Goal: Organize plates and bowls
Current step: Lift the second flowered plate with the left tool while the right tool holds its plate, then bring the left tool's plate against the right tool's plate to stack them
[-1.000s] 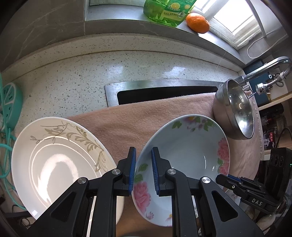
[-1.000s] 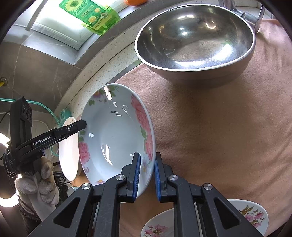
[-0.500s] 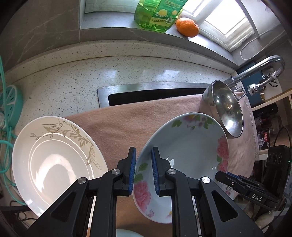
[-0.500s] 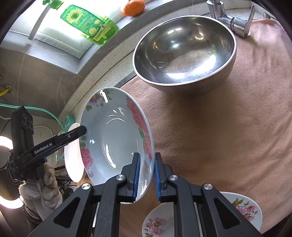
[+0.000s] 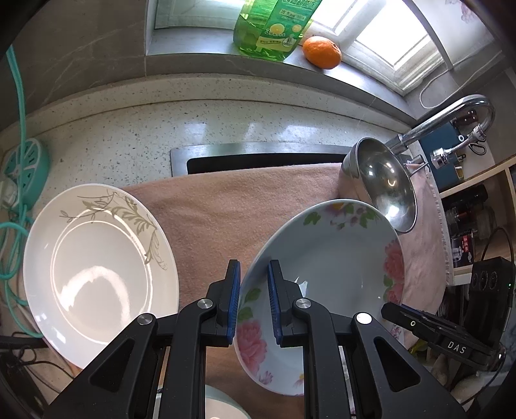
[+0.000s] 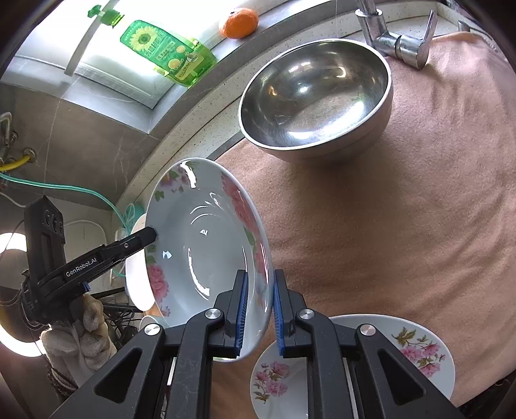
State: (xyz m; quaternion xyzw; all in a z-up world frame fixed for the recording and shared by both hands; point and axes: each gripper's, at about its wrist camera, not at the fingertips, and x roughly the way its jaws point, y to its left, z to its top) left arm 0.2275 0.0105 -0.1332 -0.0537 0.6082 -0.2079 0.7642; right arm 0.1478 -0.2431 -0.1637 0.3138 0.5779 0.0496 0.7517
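Mid-task: floral bowl [image 5: 338,258] held aloft over the towel-covered bench [image 5: 225,209], pinched at opposite rims by left gripper [image 5: 253,303] and right gripper [image 6: 258,309]. Still unstacked: leaf-pattern plate [image 5: 96,267], steel bowl [image 6: 316,100], floral plate [image 6: 403,354].

A home kitchen, seen at the sink: a speckled stone bench [image 5: 135,135] runs beneath a sunlit window [image 5: 396,35], whose grey sill carries a green bottle of dish soap [image 5: 274,29] and an orange [image 5: 322,52]. A chrome faucet [image 5: 451,112] arches over a stainless sink [image 5: 258,151] partly covered by a pink towel [image 5: 225,206]. Household crockery lies about: a white plate with a leaf motif [image 5: 96,267], a rose-patterned deep plate [image 5: 335,254], a second floral plate [image 6: 416,351] and a steel mixing bowl [image 6: 316,93].
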